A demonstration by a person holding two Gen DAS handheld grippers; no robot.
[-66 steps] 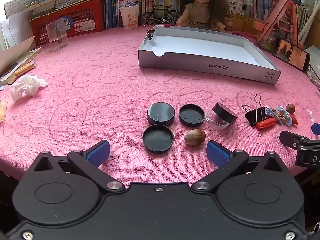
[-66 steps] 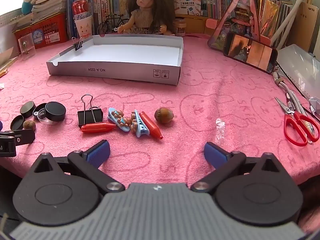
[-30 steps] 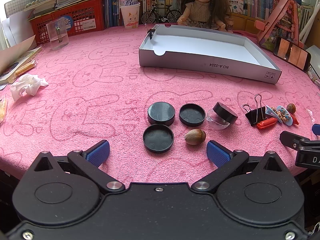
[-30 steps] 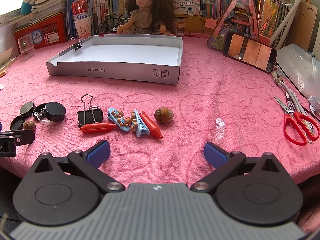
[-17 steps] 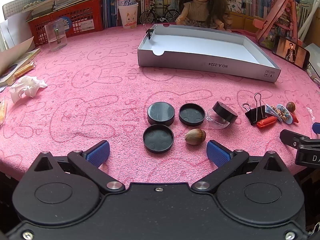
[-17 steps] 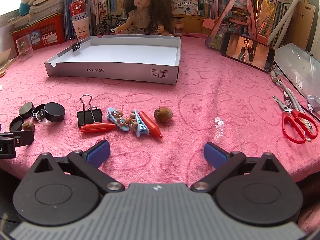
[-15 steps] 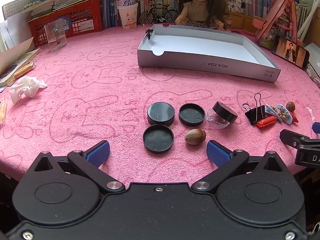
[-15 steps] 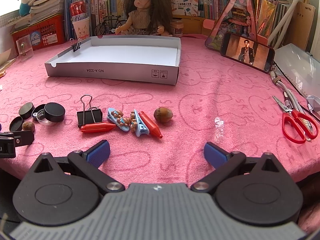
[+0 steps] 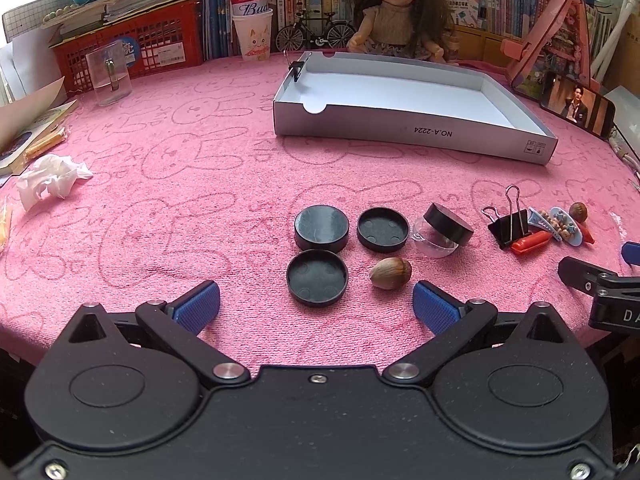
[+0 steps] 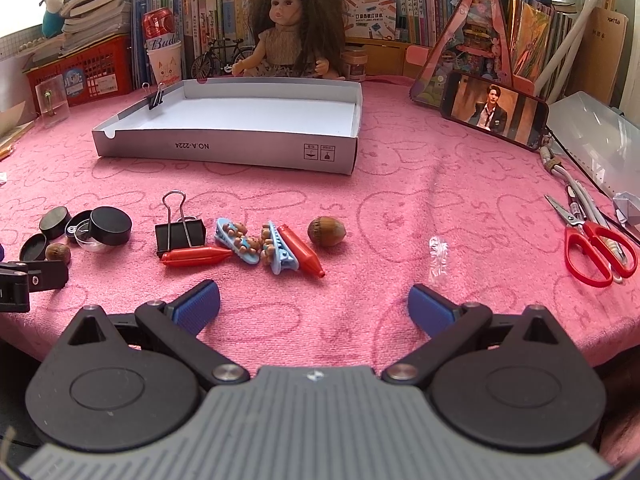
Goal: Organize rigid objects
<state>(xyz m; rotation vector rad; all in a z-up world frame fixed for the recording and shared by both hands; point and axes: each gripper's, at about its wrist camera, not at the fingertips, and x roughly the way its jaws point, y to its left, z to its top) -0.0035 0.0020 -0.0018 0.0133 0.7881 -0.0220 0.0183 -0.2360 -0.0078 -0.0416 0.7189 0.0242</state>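
Your left gripper sits low at the near edge of the pink cloth, its blue pads spread wide and holding nothing. Your right gripper is spread the same way, also unloaded. Both look poised to start rather than mid-grab.

Just ahead of your left pads lie an upturned black lid and a hazelnut, with two more black lids and a small clear jar right behind them.

In front of your right gripper, the black binder clip, two red clips, the blue bear hair clips and a second nut sit bunched together, some touching.

Farther back, the white cardboard tray lies open toward you with only a small clip on its rim, likely the place meant for these pieces.
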